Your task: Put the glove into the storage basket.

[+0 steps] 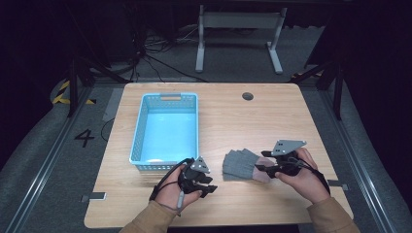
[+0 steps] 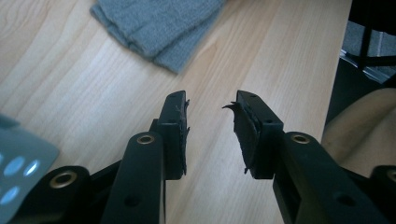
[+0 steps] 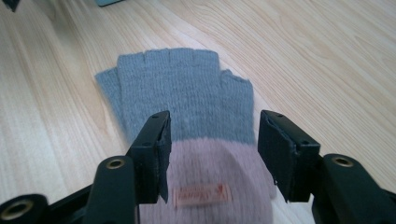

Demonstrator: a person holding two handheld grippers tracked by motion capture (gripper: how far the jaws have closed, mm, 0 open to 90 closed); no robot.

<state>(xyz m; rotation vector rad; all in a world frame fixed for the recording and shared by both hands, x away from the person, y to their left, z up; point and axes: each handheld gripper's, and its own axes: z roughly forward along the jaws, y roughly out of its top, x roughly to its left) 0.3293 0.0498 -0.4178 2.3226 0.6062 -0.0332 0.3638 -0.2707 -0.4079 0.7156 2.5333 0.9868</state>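
A grey fingerless knitted glove (image 1: 240, 163) with a pink cuff lies flat on the wooden table (image 1: 272, 116). My right gripper (image 1: 261, 168) is at its cuff end, open, the jaws standing either side of the pink cuff (image 3: 212, 163) with its small label. The grey finger part (image 3: 177, 88) stretches away from the jaws. My left gripper (image 1: 212, 184) rests low over bare wood left of the glove, open with nothing between its fingers (image 2: 173, 128). The glove's grey fingers (image 2: 159, 25) lie ahead of it, apart from the jaws.
A light blue plastic basket (image 1: 166, 130) stands on the table's left half, just behind my left hand. A round cable hole (image 1: 248, 96) sits near the far edge. The table's front edge is close below both hands.
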